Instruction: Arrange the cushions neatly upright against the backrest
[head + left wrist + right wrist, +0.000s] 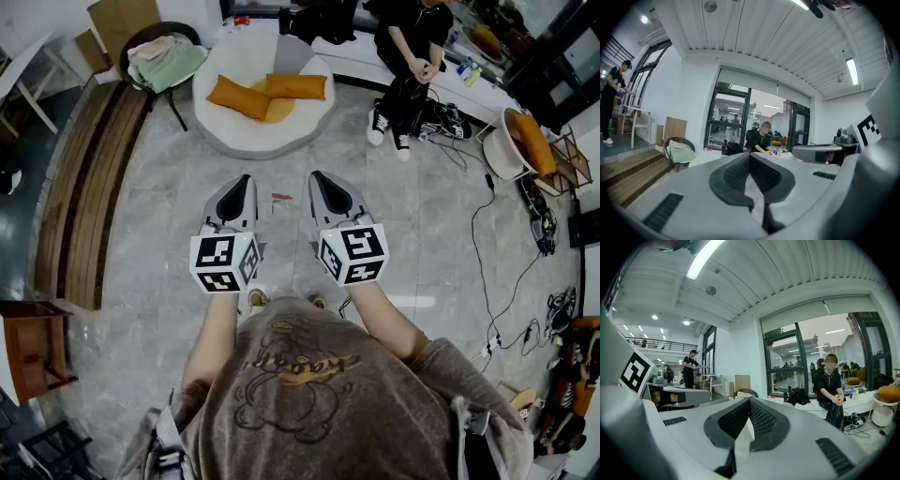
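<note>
Two orange cushions are the job: the left cushion (239, 97) and the right cushion (296, 86) lie flat and overlapping on the round white seat (217, 127). They are straight ahead of the fingers and well apart from them. A paler yellow piece (273, 111) shows under them; cushion or cloth, I cannot tell. On the left gripper (241, 180) the fingers (733, 173) are clenched tip to tip with nothing between them. The right gripper (320, 177) is the same, its fingers (761, 418) pressed together and empty. Both are held level and side by side over bare floor (281, 234). I judge this as the approach step, with no cushion stood up yet. The next move calls for closing the gap to the seat and releasing the fingers. Then I would pinch one cushion by its near edge and tip it up against the back. I take the back to be on the far side of the seat from the fingers, though the head view does not show it plainly. A seated person (412, 56) is beyond the right fingers, off to their right, clear of the path. As for writing, the marker cubes (225, 262) carry only black-and-white square patterns. The operator's shirt (300, 375) has a print with a curved line of script too blurred to read. I see no brand or label anywhere else.
</note>
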Tool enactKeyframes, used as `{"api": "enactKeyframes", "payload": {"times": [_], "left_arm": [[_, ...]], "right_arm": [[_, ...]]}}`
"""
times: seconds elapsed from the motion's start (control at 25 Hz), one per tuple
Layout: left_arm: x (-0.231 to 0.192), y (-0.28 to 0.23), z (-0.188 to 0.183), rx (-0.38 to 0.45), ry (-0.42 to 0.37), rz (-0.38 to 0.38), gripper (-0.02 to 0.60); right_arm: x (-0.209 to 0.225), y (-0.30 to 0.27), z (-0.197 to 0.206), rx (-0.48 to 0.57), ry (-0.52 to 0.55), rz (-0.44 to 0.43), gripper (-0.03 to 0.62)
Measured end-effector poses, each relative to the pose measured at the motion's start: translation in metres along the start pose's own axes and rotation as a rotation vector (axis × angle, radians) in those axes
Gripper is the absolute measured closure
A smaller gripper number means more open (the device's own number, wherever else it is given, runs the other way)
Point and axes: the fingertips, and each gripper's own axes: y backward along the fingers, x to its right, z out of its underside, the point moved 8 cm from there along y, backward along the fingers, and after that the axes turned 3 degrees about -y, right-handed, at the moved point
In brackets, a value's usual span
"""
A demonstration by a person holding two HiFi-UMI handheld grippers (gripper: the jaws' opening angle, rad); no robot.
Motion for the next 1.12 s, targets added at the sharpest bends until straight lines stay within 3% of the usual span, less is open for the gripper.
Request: {"api": "enactKeyframes", "payload": {"times": [0.52, 1.12], "left_arm": [[-0.037, 0.014, 0.002, -0.012, -0.009, 0.033, 0.577], [-0.098, 0.018, 0.012, -0.028, -0.023, 0.127, 0.577]], "right_arm": [[-0.029, -0.010, 0.006, 0.021, -0.053, -0.066, 0.572], [-0.069, -0.036, 0.018, 0.040, -0.060, 0.042, 0.572]]}}
